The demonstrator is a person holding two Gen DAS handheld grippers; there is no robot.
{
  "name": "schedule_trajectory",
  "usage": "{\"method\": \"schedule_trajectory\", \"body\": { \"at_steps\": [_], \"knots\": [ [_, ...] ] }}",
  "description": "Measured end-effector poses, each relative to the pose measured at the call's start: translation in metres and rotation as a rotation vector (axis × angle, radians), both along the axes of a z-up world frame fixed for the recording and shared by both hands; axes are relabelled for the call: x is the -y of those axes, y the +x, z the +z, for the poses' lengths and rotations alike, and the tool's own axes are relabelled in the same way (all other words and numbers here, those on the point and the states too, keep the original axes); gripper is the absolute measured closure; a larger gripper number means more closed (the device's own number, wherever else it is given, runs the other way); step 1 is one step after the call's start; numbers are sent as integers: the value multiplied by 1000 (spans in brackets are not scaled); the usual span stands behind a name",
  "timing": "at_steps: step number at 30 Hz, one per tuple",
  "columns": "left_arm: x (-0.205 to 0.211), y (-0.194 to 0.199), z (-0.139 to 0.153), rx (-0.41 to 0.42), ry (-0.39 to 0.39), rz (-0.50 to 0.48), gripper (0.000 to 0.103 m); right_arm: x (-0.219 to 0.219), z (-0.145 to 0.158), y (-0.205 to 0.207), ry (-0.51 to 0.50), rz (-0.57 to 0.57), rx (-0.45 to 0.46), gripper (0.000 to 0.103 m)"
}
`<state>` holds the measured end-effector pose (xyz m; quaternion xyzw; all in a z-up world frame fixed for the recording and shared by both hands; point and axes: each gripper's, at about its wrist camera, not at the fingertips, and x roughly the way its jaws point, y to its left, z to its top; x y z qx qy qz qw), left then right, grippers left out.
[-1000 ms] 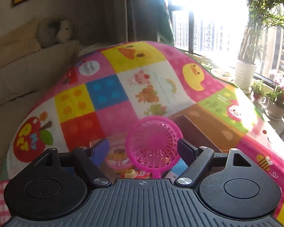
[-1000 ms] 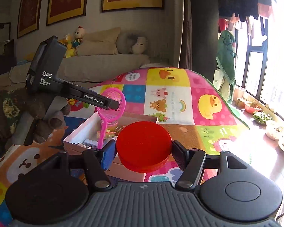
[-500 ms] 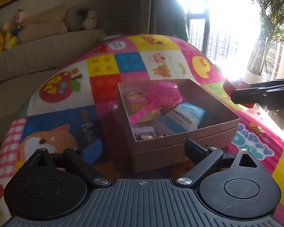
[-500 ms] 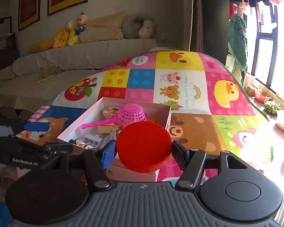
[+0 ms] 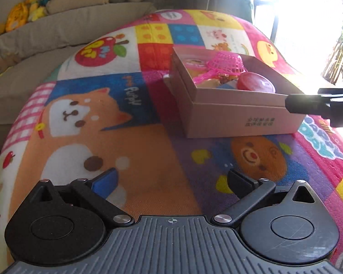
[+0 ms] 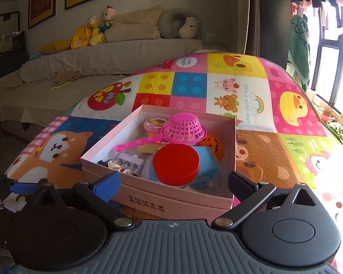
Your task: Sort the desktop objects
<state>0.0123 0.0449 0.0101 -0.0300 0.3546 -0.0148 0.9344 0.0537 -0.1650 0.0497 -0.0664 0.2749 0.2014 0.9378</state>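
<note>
Black and wide apart, the jaws of the right tool (image 6: 173, 182) have just been opening, and nothing is gripped between them: the red round lid (image 6: 176, 164) that shows in the gap lies down in the cardboard box (image 6: 171, 202), on top of a blue packet (image 6: 207, 167). The tool hangs just over the box's near wall. Deeper in the box sit a pink toy strainer (image 6: 183, 131) turned upside down with its handle pointing left, a small round tin (image 6: 154, 123) behind it, an orange piece (image 6: 213, 145) at the right wall, and a pale lilac block (image 6: 129, 163) at the left (smaller bits beside it are too small to name).

The left tool (image 5: 171, 181) has also just been opening; its jaws stand wide with nothing between them, above bare play mat (image 5: 130, 141) on the counter, left of and apart from the box (image 5: 240, 118). From there the strainer (image 5: 226, 62) and lid (image 5: 255, 83) show over the rim, and one finger of the right tool (image 5: 308, 107) reaches in from the right edge.

Beyond the counter stands a beige sofa (image 6: 91, 57) with plush toys (image 6: 91, 32).
</note>
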Motion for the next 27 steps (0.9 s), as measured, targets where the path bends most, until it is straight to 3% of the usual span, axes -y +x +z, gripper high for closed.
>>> {"method": "schedule_trajectory", "body": {
  "at_steps": [3,9,27],
  "knots": [
    [9,-7,-4,-4,0,5,0,9,-19,-19,-45,-16,-33,0],
    [32,-10,-7,-5,59,2,0,29,-59,-27,-71,-55,-182,0],
    [34,-6,-10,-7,72,8,0,33,-66,-20,-31,-73,-120,0]
  ]
}}
